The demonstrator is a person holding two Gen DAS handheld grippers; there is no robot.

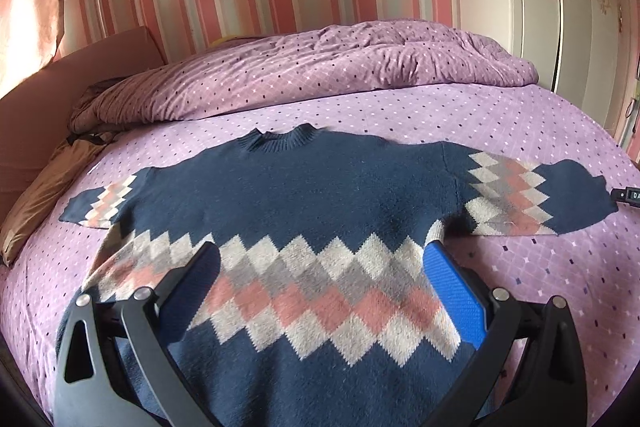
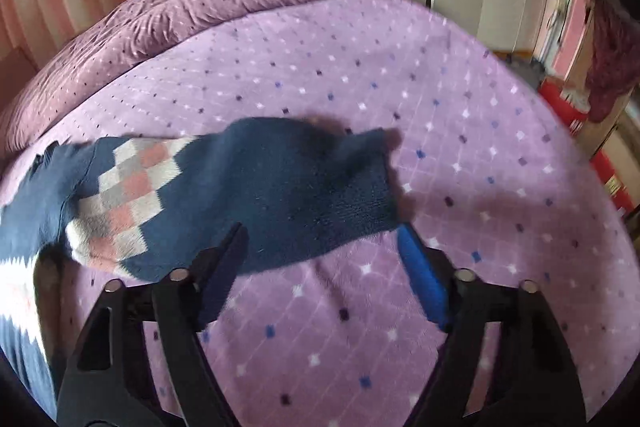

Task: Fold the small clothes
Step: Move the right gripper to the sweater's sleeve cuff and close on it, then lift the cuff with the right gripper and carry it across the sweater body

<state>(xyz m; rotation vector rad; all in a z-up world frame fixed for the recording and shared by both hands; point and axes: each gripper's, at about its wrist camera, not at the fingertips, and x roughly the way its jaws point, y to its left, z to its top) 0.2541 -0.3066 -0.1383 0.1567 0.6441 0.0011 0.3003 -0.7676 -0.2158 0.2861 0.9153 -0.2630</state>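
Left wrist view gives us the full picture: a navy knit sweater (image 1: 304, 195) with pink, grey and white diamond bands lies face up on the purple dotted bedsheet (image 1: 440, 115), collar away from us, both sleeves thrown out wide. The left gripper (image 1: 320, 267) hovers over the lower body of the garment with its jaws spread well apart and nothing pinched between them. A rumpled duvet (image 1: 340, 59) is piled at the far side of the bed, clear of the sweater.

Over to the right wrist view, and it is blurred. The right gripper (image 2: 320, 247) sits just above the cuff end of the sweater's right sleeve (image 2: 280, 187), jaws parted, the cuff lying between and just ahead of the tips, no pad pressing on the wool that I can make out. Nothing is held on either side.

As for handling, this looks like soft, fairly thick knit: light, limp, and likely to sag and drag rather than hold any shape. It should grip well, not slippery at all, though the fleecy sheet may cling to it. The sensible hold, I'd judge, is the ribbed cuff for the right hand, both layers together, so the sleeve can be carried across the chest; the left would do well at the hem or side seam.
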